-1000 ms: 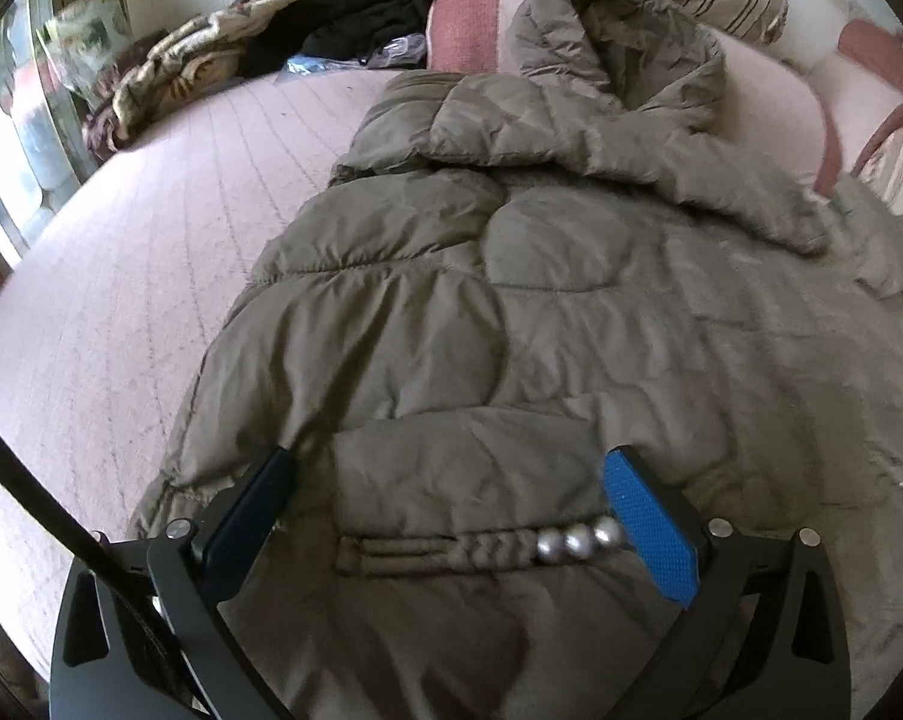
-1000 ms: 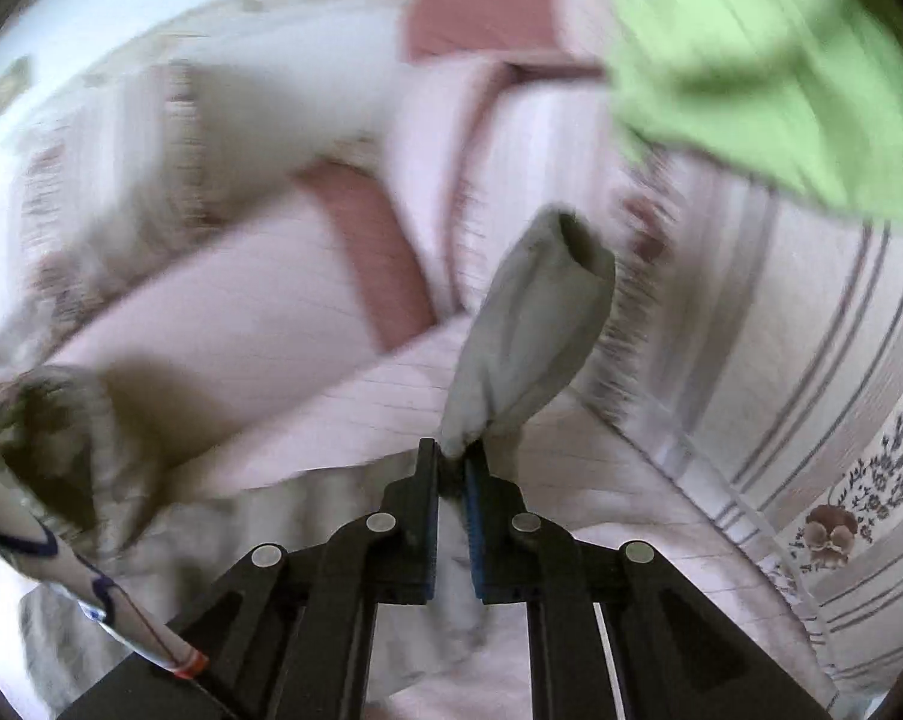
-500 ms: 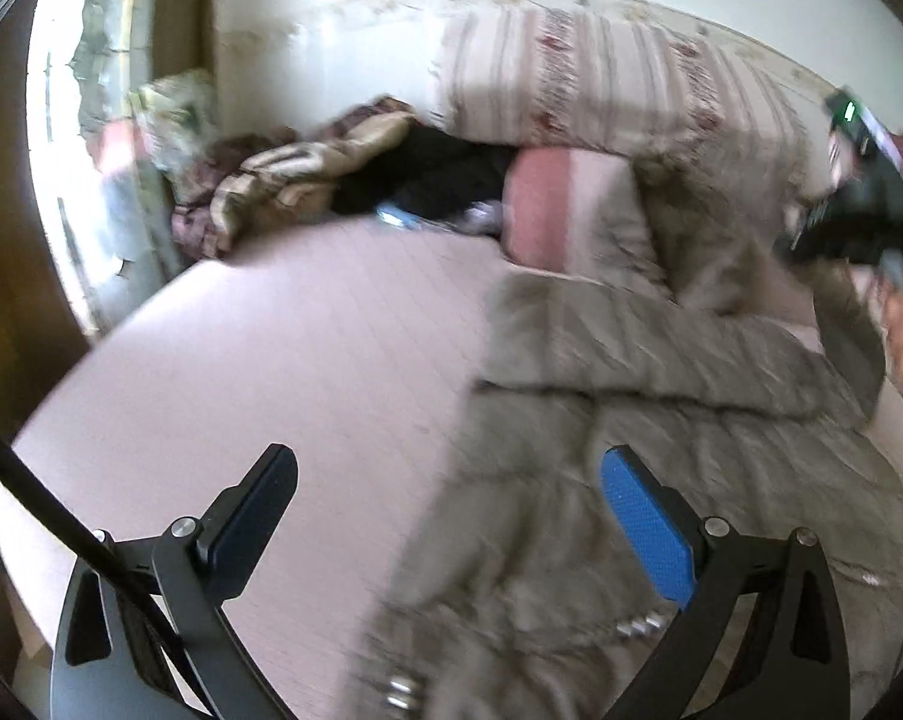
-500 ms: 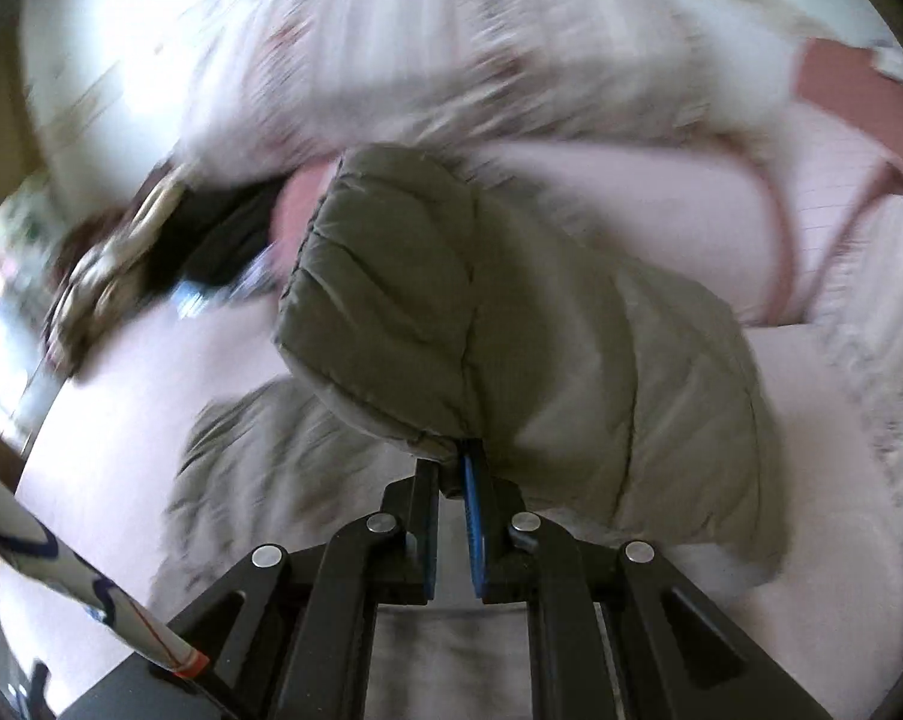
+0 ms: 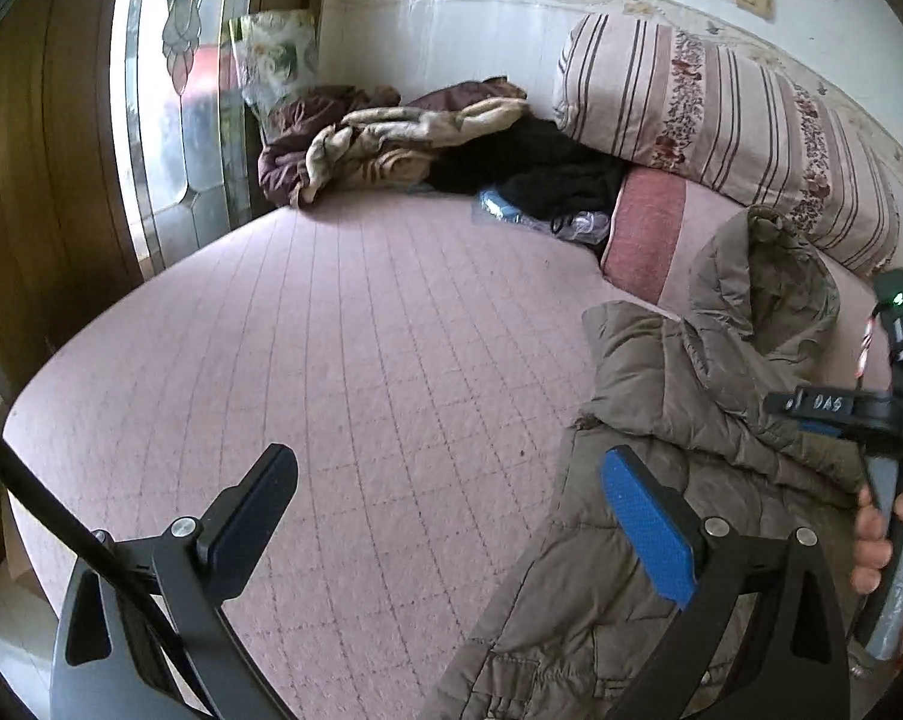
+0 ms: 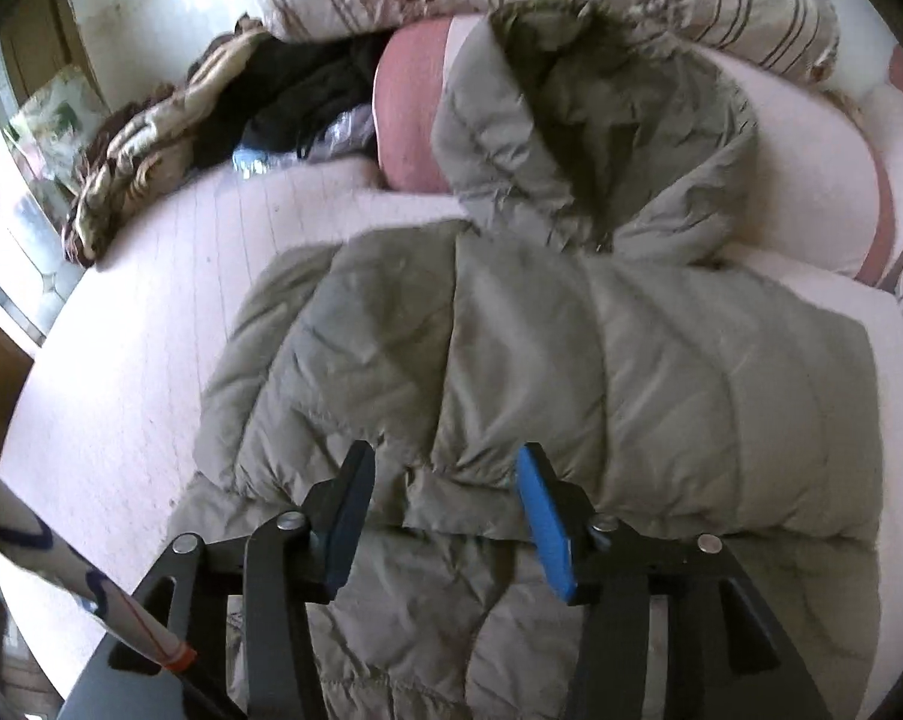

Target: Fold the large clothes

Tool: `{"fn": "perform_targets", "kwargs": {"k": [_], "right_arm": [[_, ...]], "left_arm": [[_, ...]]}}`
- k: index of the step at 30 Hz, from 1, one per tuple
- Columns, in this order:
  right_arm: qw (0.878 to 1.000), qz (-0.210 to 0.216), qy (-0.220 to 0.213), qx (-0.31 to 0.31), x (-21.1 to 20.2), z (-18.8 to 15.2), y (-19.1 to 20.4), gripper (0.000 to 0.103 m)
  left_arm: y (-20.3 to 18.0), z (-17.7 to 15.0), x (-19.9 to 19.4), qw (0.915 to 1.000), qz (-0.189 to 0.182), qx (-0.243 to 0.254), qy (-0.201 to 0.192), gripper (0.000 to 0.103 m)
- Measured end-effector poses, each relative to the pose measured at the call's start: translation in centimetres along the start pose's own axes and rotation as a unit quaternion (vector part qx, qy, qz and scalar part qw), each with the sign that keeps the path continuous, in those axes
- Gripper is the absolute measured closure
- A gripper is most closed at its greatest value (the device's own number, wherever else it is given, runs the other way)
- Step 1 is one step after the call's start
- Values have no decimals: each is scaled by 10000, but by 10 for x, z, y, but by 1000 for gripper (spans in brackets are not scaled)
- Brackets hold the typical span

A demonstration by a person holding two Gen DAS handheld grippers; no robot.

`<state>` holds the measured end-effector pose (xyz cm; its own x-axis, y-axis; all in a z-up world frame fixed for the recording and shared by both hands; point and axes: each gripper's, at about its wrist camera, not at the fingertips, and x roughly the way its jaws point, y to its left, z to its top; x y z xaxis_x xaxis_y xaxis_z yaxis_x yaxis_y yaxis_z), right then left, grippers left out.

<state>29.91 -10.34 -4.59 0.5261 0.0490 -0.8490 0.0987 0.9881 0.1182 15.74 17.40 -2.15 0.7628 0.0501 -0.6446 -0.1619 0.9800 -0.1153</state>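
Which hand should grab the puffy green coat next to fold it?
Probably the right gripper: open, directly over the puffy olive-green quilted coat. The left gripper, also open, sits mostly over the bare pink bed.

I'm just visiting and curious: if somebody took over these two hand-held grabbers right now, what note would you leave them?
Left gripper: open, empty, over the pink quilted bed cover.
Right gripper: open, empty, above the olive-green padded hooded coat.
Coat: spread on the bed, hood against the pink bolster.
Done: one sleeve lies folded across the body.
Left: other side, then fold lengthwise.
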Motion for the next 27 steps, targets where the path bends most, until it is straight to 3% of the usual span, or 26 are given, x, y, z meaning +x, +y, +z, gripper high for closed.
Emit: {"fn": "perform_targets", "kwargs": {"k": [5,9,10,12,14,20,25,27], "right_arm": [[9985,-283,-152,-437,6,11,27,26],[9936,-618,-124,-941,30,10,56,27],[9911,-768,-113,-1085,38,11,63,29],[9849,-1143,1,-1297,54,13,68,73],[9840,-1312,22,-1202,59,18,68,82],[9917,-696,-138,-1070,51,25,91,85],[9936,-535,-19,-994,76,17,101,84],[9929,-535,56,-1064,84,13,100,79]], "left_arm": [[0,-2,4,9999,-22,-30,93,1],[2,-3,10,9996,-105,-100,230,1],[2,-3,11,9995,-124,-104,257,1],[2,-3,12,9994,-148,-93,288,1],[4,-2,12,9994,-182,-106,269,1],[7,0,18,9983,-309,-256,411,1],[4,-2,24,9982,-238,-258,491,1],[2,-2,27,9981,-217,-255,524,1]]}}
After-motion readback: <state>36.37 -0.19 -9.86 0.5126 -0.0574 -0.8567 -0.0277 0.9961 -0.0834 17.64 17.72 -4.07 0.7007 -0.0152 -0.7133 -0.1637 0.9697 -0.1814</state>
